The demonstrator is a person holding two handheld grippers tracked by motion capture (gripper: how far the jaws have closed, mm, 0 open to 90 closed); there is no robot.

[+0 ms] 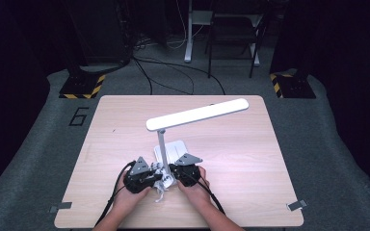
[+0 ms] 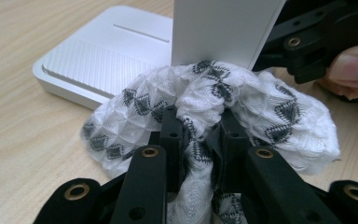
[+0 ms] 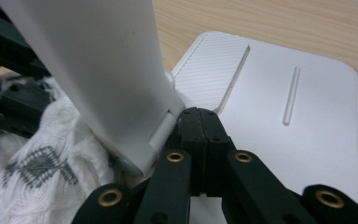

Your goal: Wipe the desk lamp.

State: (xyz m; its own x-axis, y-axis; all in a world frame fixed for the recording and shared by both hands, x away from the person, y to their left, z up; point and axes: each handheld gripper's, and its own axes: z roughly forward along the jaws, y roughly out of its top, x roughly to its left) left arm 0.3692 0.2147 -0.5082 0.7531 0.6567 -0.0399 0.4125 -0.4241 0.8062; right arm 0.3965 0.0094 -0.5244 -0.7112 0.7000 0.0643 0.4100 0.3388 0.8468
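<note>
light wood counter point(image 1: 250, 159) with a smooth, pale top, set on a grey floor point(image 1: 332, 144). dark room all around, black curtains at the sides. black cables point(image 1: 173, 72) looping over the floor behind the counter, next to a white metal stand point(image 1: 189, 33). two yellow-and-black striped feet point(image 1: 79, 86) at the far corners. number six marked on the floor at the left. small grey clips point(image 1: 296, 205) at the near edge of the counter.

white desk lamp point(image 1: 197, 115) standing near the middle of the counter, flat base point(image 2: 98, 56) down, long head tilted up to the right.

left gripper point(image 1: 142, 175) closed tight on a white cloth with black patterns point(image 2: 205, 98), bunched up against the bottom of the lamp post. right gripper point(image 3: 200, 126) shut with nothing between, touching the lamp hinge just above the base.
</note>
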